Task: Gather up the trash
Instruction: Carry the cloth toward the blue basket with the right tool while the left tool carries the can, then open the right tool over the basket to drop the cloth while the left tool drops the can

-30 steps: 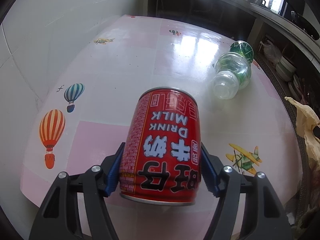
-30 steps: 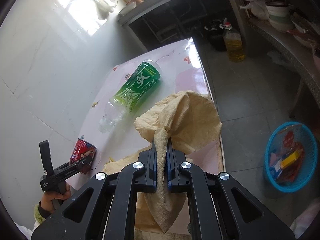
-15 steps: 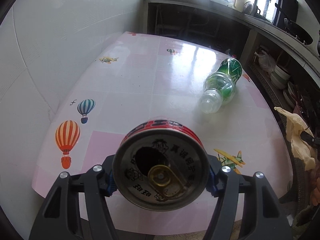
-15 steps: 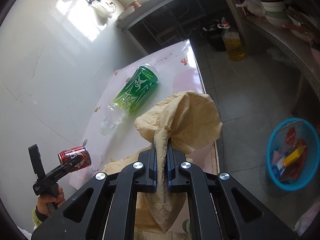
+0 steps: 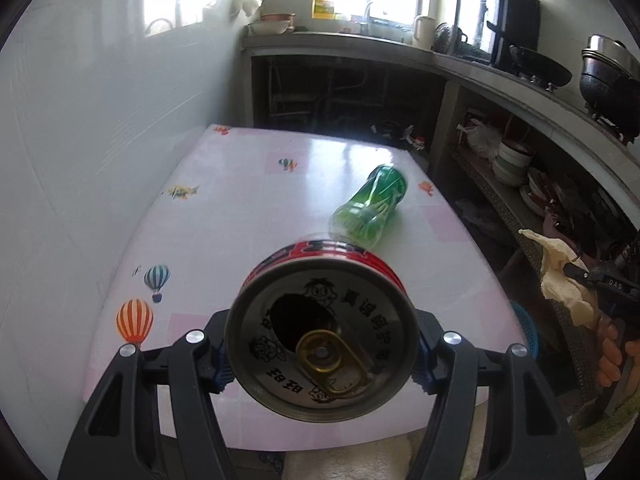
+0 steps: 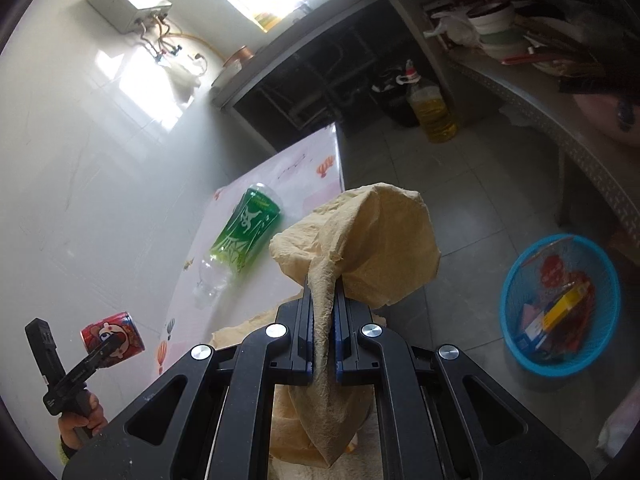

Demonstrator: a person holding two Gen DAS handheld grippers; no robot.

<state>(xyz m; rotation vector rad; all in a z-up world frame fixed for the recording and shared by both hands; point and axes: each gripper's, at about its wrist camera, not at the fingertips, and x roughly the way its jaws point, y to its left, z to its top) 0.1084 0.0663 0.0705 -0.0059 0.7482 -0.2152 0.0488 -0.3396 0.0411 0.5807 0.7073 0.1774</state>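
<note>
My left gripper (image 5: 320,344) is shut on a red milk-drink can (image 5: 322,338), held in the air off the near edge of the pink table (image 5: 224,236), its opened top facing the camera. The can also shows in the right wrist view (image 6: 113,333). My right gripper (image 6: 323,312) is shut on a crumpled tan paper sheet (image 6: 372,248), held over the floor right of the table. The paper also shows in the left wrist view (image 5: 560,276). A green plastic bottle (image 5: 370,210) lies on its side on the table, seen also in the right wrist view (image 6: 240,236).
A blue basket (image 6: 560,304) holding wrappers and a box stands on the floor at the right. A yellow oil jug (image 6: 434,114) stands by the counter. Shelves with bowls (image 5: 512,160) run along the right. A tiled wall borders the table's left side.
The left gripper has lifted the can off the table, tipped it so its top faces the camera, and pulled back. The right gripper has risen slightly with the paper.
</note>
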